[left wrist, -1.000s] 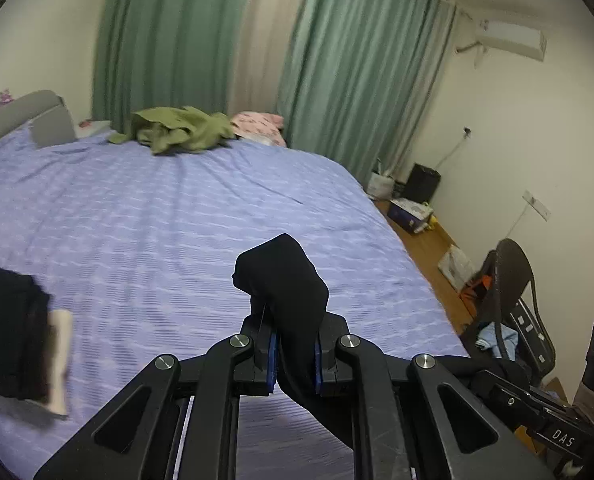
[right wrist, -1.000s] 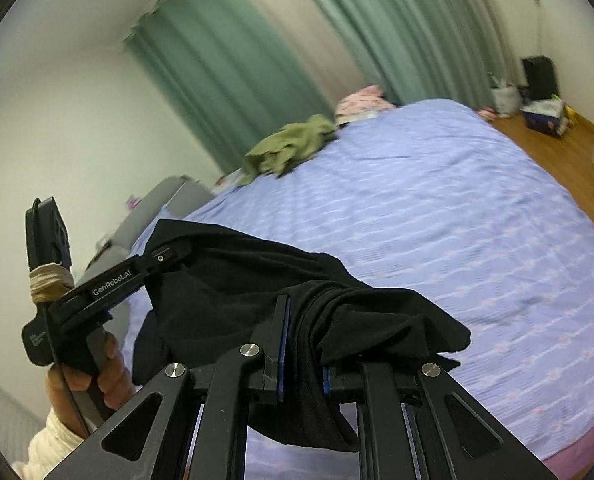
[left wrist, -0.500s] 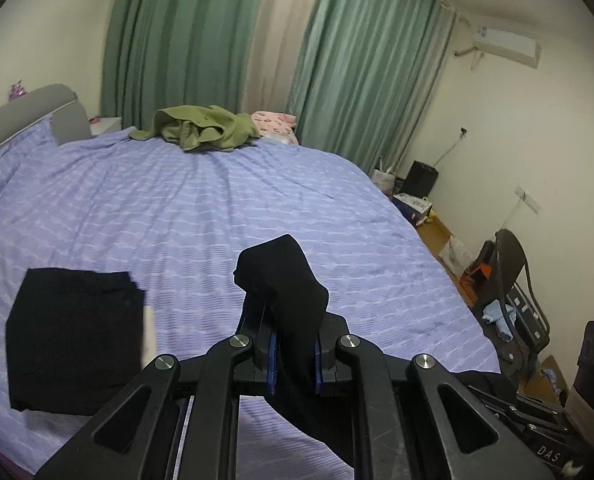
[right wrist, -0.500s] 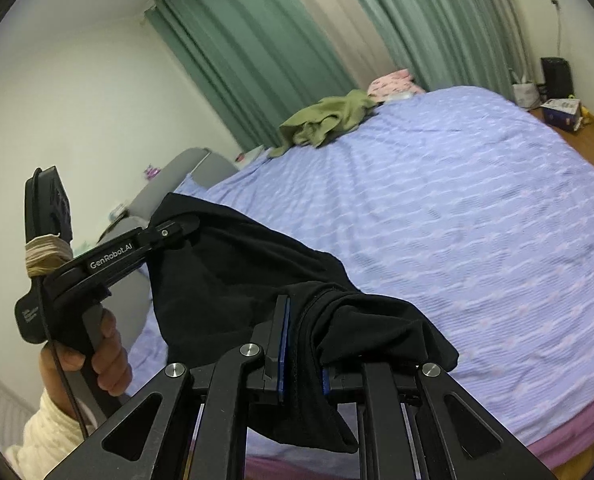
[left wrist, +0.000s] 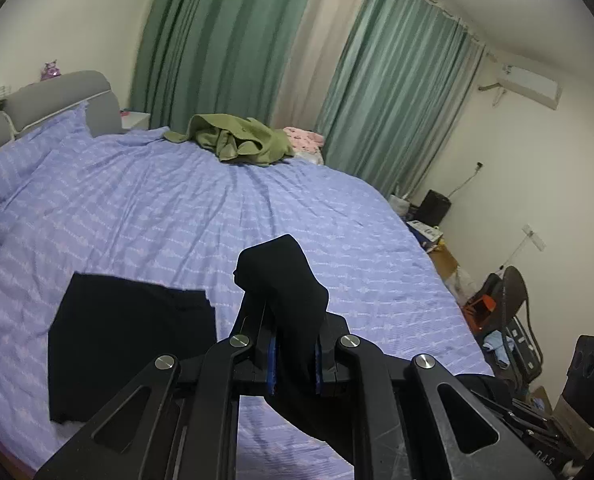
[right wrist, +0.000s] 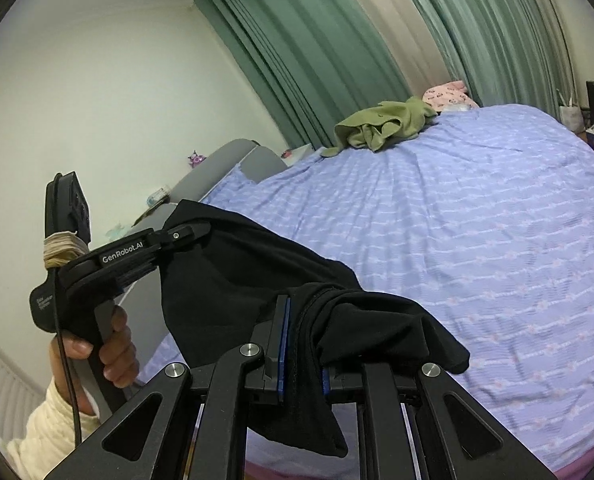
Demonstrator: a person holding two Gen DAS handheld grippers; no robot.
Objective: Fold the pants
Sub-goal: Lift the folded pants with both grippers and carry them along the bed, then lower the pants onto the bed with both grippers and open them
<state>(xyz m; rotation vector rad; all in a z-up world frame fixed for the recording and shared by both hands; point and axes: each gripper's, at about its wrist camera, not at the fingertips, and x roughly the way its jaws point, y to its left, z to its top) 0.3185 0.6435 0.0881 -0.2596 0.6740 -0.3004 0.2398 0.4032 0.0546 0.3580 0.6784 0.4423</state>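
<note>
Black pants (right wrist: 233, 280) hang in the air between my two grippers, above the near edge of the bed. My left gripper (left wrist: 293, 356) is shut on one bunched corner of the pants (left wrist: 285, 280). My right gripper (right wrist: 303, 352) is shut on another bunched part. In the right wrist view the left gripper (right wrist: 189, 234) shows at the left, hand-held, clamped on the pants' far corner. A folded black garment (left wrist: 129, 340) lies flat on the bed at the lower left of the left wrist view.
The bed has a lilac striped sheet (left wrist: 217, 208) and a grey headboard (left wrist: 57, 100). A green garment pile (left wrist: 241, 140) and a pink item (left wrist: 303, 140) lie at the far side. Green curtains (left wrist: 225, 40) hang behind. Chair and clutter (left wrist: 513, 320) stand at the right.
Both grippers have risen and tilted with the pants still clamped. The left wrist view has swung so that the folded black garment on the bed shows whole.
</note>
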